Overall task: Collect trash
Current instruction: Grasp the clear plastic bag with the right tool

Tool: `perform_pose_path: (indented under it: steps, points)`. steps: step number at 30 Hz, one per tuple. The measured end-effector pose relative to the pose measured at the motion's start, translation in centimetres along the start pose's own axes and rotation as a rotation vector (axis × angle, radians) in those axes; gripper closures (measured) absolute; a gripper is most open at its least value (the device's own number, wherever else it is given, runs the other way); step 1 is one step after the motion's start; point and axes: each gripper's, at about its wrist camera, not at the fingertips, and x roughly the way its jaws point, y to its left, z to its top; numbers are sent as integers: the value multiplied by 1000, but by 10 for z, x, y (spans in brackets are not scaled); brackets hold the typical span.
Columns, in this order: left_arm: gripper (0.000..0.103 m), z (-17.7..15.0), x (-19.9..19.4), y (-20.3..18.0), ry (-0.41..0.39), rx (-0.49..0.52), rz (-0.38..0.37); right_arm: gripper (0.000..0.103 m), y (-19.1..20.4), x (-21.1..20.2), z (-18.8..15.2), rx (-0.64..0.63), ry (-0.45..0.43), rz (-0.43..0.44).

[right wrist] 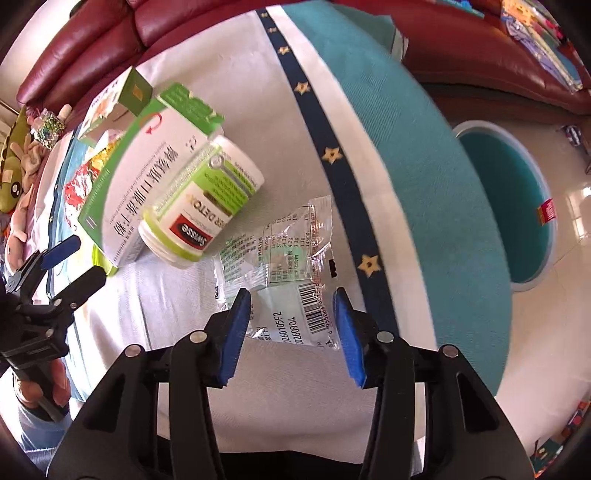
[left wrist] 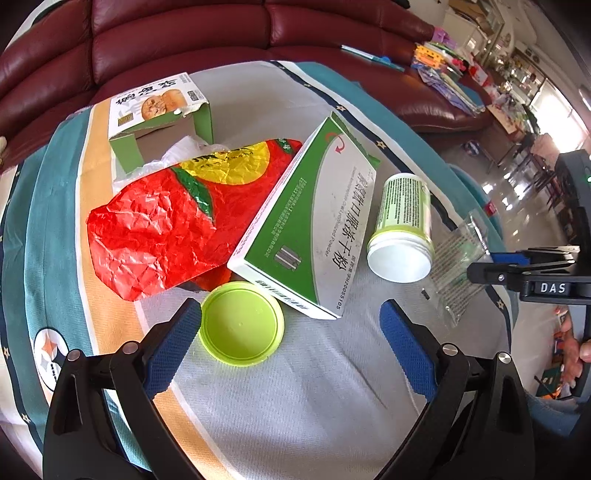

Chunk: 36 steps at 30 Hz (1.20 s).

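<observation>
So the trash is spread over a table covered with a white, teal and tan striped cloth (left wrist: pixel 55 229), with a dark red leather sofa (left wrist: pixel 184 33) behind it. The left gripper (left wrist: pixel 291 332) hangs over the near part of the cloth with its blue-padded jaws spread wide and nothing clamped; a round lime-green plastic lid (left wrist: pixel 242 323) lies face up just beside its left pad. Past that there's a crumpled red and yellow foil bag (left wrist: pixel 162 225), and a flat green and white cardboard medicine box (left wrist: pixel 310 221) leaning on the bag's edge. An opened green and white snack carton (left wrist: pixel 159 114) sits further back (some white crumpled paper pokes out of it). A white plastic supplement bottle with a green label (right wrist: pixel 201 206) lies on its side, lidless, right next to the medicine box. The right gripper (right wrist: pixel 291 325) points down at a clear crinkly plastic wrapper with a printed barcode (right wrist: pixel 288 280); its jaws are partway in, straddling the wrapper's near end, but I can't see the pads actually pinching it. A round teal stool (right wrist: pixel 517 206) stands on the floor beyond the table edge.
</observation>
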Motion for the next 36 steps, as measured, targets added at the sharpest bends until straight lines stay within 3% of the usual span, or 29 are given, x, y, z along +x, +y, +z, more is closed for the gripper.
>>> perform_pose_path:
  steps: [10,17,22,23,27,36]
  points:
    - [6,20,13,-18,23,178,88,59,9,-51,31,-9,-145,14]
    - [6,27,32,-31,24,284,158,58,5,-40,59,11,-146,-1]
    - [6,34,38,-36,-4,320,144,57,-8,-26,65,55,-127,10]
    - [7,35,39,-37,-6,325,138,57,-9,-25,65,59,-124,15]
    - [27,40,47,-39,11,317,124,57,-10,-22,66,59,-121,24]
    - [29,44,27,-30,-8,178,43,57,-13,-27,63,53,-131,48]
